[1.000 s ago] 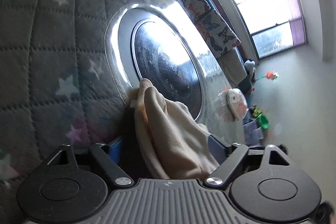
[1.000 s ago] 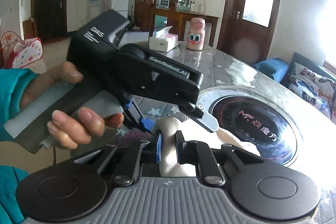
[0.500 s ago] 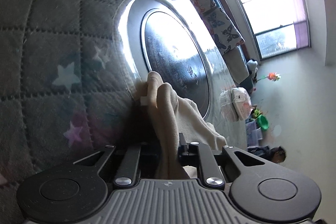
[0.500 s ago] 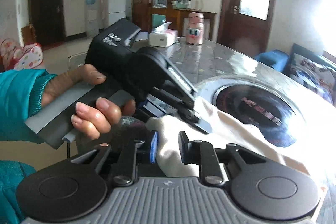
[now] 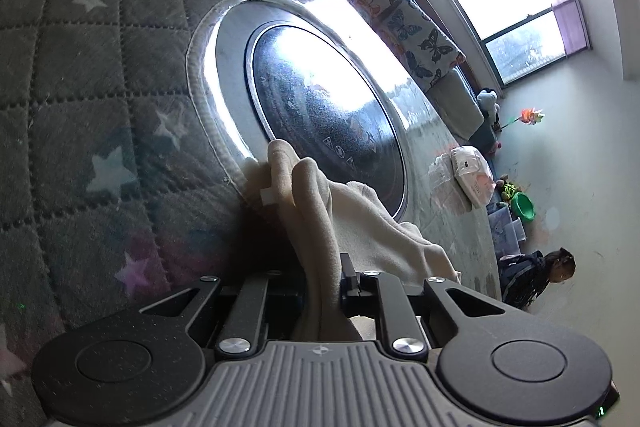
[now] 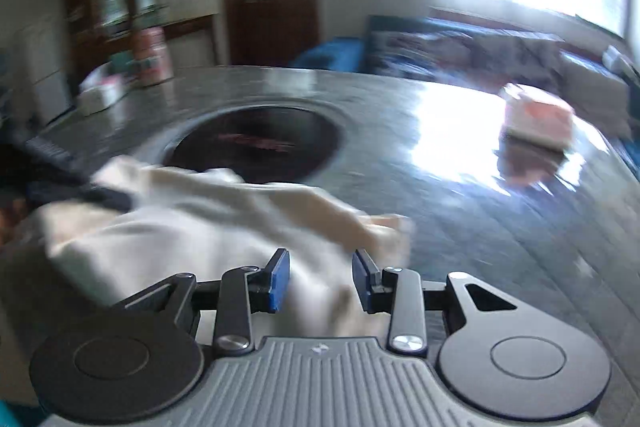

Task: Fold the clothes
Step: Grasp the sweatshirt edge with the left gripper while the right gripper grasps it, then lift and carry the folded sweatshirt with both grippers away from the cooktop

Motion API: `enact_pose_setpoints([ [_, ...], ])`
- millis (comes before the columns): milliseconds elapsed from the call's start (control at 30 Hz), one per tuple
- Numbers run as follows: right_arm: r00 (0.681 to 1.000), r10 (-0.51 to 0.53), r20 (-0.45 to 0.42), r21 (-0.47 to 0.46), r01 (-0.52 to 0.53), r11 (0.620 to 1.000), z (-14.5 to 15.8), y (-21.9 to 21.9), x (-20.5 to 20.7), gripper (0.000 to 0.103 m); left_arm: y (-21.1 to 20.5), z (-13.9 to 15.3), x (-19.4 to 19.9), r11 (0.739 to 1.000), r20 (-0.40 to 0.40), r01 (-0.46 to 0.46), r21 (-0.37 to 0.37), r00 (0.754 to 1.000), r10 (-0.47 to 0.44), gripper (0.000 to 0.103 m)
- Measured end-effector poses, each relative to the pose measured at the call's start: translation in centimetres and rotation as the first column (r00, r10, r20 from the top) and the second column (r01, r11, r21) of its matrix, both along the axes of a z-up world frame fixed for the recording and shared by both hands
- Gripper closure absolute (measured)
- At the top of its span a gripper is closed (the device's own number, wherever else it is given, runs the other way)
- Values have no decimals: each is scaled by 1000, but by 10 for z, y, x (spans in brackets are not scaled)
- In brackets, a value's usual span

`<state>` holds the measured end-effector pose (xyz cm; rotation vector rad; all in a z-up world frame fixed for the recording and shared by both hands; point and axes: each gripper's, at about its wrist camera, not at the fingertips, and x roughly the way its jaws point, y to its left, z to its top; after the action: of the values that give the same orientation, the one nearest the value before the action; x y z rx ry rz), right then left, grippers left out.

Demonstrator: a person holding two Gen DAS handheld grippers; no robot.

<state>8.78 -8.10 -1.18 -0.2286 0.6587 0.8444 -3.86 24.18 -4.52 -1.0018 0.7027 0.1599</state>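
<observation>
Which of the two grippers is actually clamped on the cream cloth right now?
The left gripper: its jaws pinch the cream cloth. The right gripper is opening, with its blue pads apart and cloth lying loose between them.

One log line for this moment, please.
left claw: shut on cloth | right claw: opening, cloth beneath, not gripped | cloth on table, unfolded
</observation>
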Motion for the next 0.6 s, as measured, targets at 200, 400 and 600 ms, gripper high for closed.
enact_pose_setpoints([
  [200,989,-96,-115,68,105,992,-19,-11,43,60,-6,4,3,997,-1,25,68,1000,-25,86],
  [400,984,-81,-157,111,99,989,-26,-10,56,62,-13,9,4,987,-5,51,154,999,-51,86],
  [600,988,-77,-137,121,94,988,-23,-3,45,92,-21,15,7,966,-18,84,246,996,-83,88],
])
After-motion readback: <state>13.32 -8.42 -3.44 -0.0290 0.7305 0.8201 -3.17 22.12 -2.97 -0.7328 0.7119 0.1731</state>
